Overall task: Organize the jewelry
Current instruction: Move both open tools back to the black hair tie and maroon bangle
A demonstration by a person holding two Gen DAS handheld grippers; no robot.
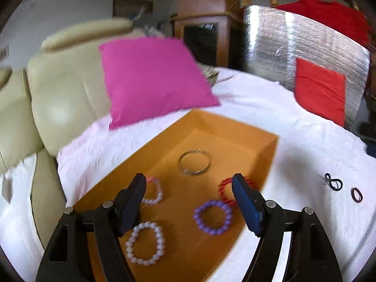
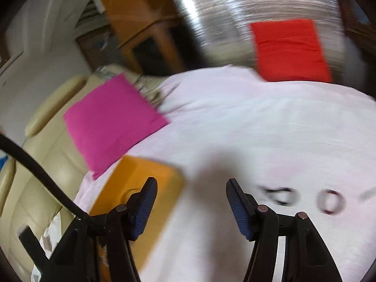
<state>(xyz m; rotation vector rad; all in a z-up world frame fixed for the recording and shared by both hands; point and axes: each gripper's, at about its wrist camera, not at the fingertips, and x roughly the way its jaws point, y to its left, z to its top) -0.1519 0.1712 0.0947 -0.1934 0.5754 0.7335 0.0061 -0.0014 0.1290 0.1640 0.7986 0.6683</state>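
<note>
Orange cardboard forms the shallow tray (image 1: 235, 127) that lies on the white cloth (image 1: 293, 122), directly under and ahead of the left gripper (image 1: 189, 186). The jaws of this gripper stand wide apart and nothing is between the pads. Below the gap between its fingers lies a purple bead bracelet (image 1: 212, 217), and nearer to the left finger lies a white bead bracelet (image 1: 144, 243). A pink bead bracelet (image 1: 154, 192) is partly hidden behind the left finger, and a red bead bracelet (image 1: 225, 191) is partly hidden behind the right finger. A thin silver bangle (image 1: 195, 163) lies farther ahead of the fingertips, also inside the tray. All five pieces rest on the tray floor and do not touch each other, as far as I can see.

To the right of this gripper, outside the tray on the cloth, lie a black hair tie (image 1: 333, 183) and a dark ring-shaped band (image 1: 356, 195), near each other.

The right gripper (image 2: 191, 189) is also open, with empty jaws, above the cloth. Its view is strongly blurred. The tray is at its left finger, and the two dark small things show as smears to the right of its right finger. A pink cushion (image 2: 110, 122) leans far ahead on the left, against a cream sofa (image 1: 63, 98).
</note>
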